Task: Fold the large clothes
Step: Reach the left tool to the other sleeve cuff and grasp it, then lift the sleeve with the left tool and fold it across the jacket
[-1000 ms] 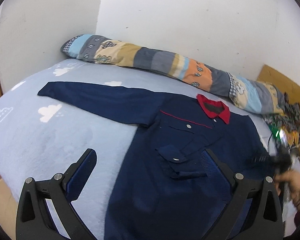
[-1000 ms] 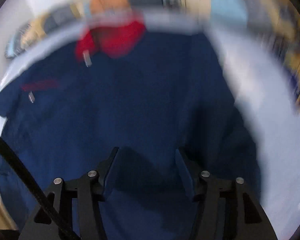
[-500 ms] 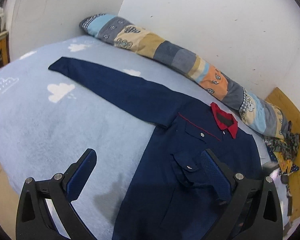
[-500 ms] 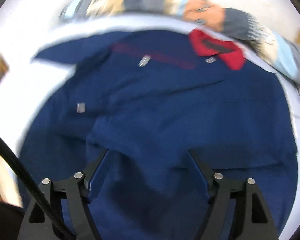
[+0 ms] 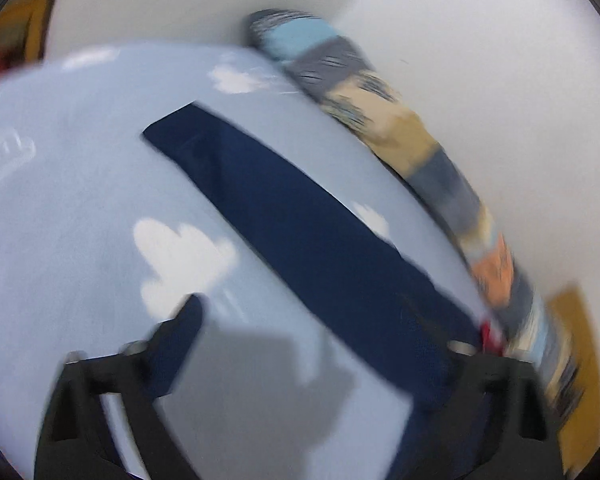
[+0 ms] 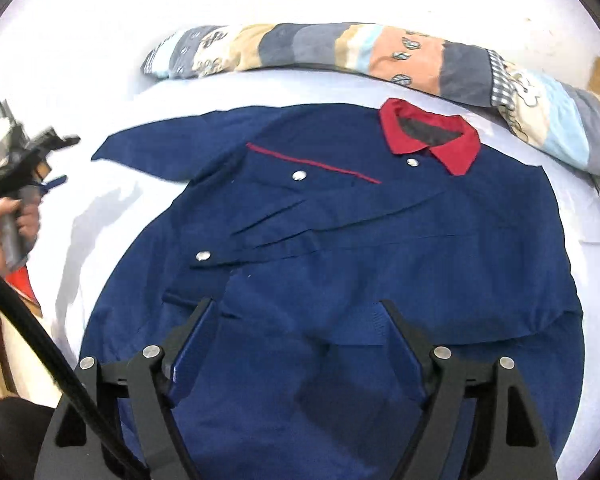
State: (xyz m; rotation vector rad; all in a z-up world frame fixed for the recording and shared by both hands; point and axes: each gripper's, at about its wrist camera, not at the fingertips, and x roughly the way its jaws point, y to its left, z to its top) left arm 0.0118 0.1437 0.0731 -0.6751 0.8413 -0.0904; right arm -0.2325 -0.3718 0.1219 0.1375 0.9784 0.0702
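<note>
A navy shirt (image 6: 380, 260) with a red collar (image 6: 432, 136) lies flat on the light blue bed. One sleeve lies folded across its front, the cuff near a silver button (image 6: 202, 256). My right gripper (image 6: 296, 312) hangs open above the shirt's lower body, with nothing between its fingers. The other sleeve (image 5: 292, 216) stretches out diagonally over the cloud-print sheet (image 5: 80, 200). My left gripper (image 5: 312, 328) hovers over it in a blurred view. Its jaws are closing, its right finger (image 5: 432, 360) is over the sleeve, and nothing is gripped. In the right wrist view a hand (image 6: 4, 224) holds the left gripper (image 6: 40, 160) at the far left.
A long patchwork pillow (image 6: 380, 52) lies along the white wall behind the shirt. A wooden board (image 5: 572, 340) stands at the right end of the bed. A black cable (image 6: 40, 336) crosses the lower left of the right wrist view.
The left gripper swung left from the shirt's body to the outstretched sleeve, and its jaws narrowed a little. The right gripper rose above the shirt and its jaws widened.
</note>
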